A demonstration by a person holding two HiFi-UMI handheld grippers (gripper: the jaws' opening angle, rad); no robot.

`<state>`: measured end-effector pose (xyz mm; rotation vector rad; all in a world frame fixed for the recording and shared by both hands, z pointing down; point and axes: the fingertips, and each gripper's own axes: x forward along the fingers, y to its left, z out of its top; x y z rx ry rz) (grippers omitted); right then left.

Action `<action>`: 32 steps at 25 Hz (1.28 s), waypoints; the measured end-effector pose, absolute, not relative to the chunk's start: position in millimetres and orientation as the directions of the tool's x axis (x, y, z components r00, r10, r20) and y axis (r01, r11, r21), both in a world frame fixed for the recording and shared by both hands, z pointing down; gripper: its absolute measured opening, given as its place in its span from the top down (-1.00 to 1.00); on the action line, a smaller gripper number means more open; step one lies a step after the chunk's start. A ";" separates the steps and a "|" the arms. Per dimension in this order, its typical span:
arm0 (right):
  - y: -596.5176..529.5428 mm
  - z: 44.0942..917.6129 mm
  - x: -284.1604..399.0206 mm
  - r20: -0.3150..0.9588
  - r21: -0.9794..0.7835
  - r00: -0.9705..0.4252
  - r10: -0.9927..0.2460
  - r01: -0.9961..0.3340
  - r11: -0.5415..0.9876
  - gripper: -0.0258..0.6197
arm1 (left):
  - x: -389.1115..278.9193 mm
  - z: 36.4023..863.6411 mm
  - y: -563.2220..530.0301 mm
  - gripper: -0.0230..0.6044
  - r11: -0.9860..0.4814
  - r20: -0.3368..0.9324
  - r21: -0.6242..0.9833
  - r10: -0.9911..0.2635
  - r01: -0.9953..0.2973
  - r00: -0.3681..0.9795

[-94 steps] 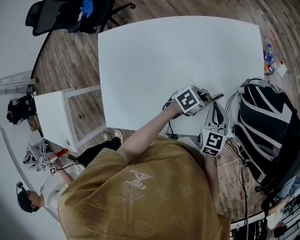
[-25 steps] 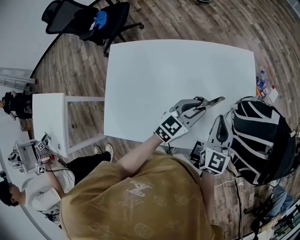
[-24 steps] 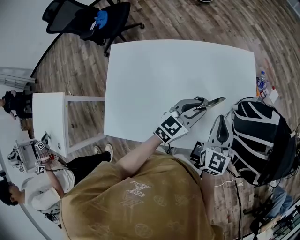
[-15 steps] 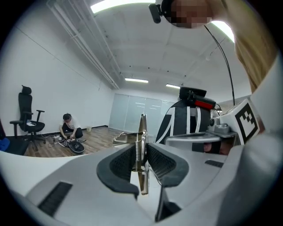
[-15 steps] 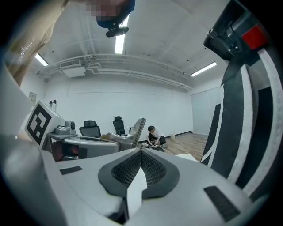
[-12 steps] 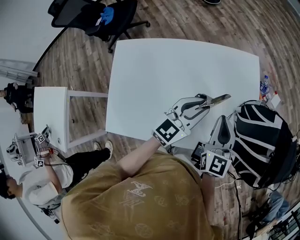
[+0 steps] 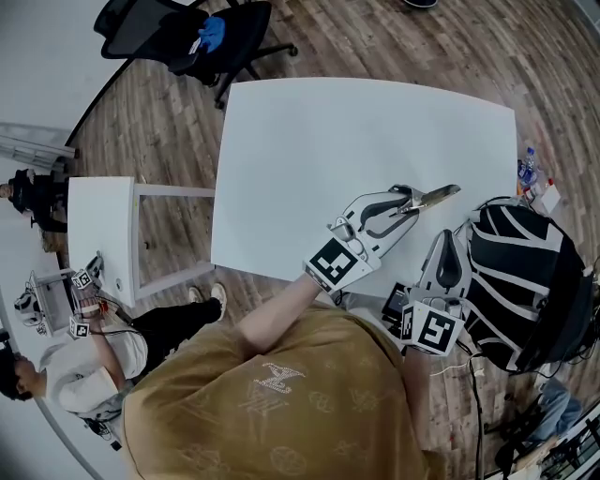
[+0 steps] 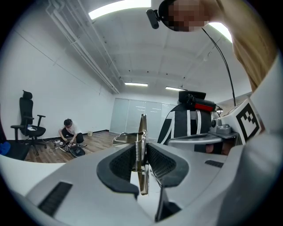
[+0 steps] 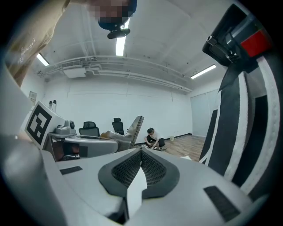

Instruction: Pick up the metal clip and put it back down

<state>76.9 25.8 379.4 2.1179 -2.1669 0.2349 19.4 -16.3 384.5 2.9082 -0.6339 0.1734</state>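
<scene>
The metal clip is a slim silvery spring clip. My left gripper is shut on it and holds it in the air over the right part of the white table. In the left gripper view the clip stands on edge between the ribbed pads, its tip sticking out beyond them. My right gripper hangs just off the table's front right corner, shut with nothing in it. In the right gripper view its pads meet, and the clip shows off to the left.
A black-and-white backpack stands close to the right of both grippers. A bottle lies beyond it. An office chair is behind the table, a small white side table at the left, and a person sits on the floor.
My left gripper has risen a little over the table with the clip still clamped in it. The right gripper has barely moved.
</scene>
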 end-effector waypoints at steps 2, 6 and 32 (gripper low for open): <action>26.3 379.8 76.9 0.183 -0.036 -0.028 -0.983 -0.999 0.021 0.90 | 18.8 382.0 -16.1 0.62 -0.892 0.116 0.155 -0.410 -0.424 0.905; 26.3 380.6 77.8 0.183 -0.035 -0.027 -0.983 -0.999 0.021 0.90 | 18.7 379.9 -17.0 0.62 -0.886 0.092 0.167 -0.423 -0.433 0.901; 21.0 356.1 85.7 0.110 0.015 0.000 -0.994 -1.000 0.001 0.90 | 18.4 369.6 -18.4 0.62 -0.896 0.061 0.131 -0.420 -0.425 0.905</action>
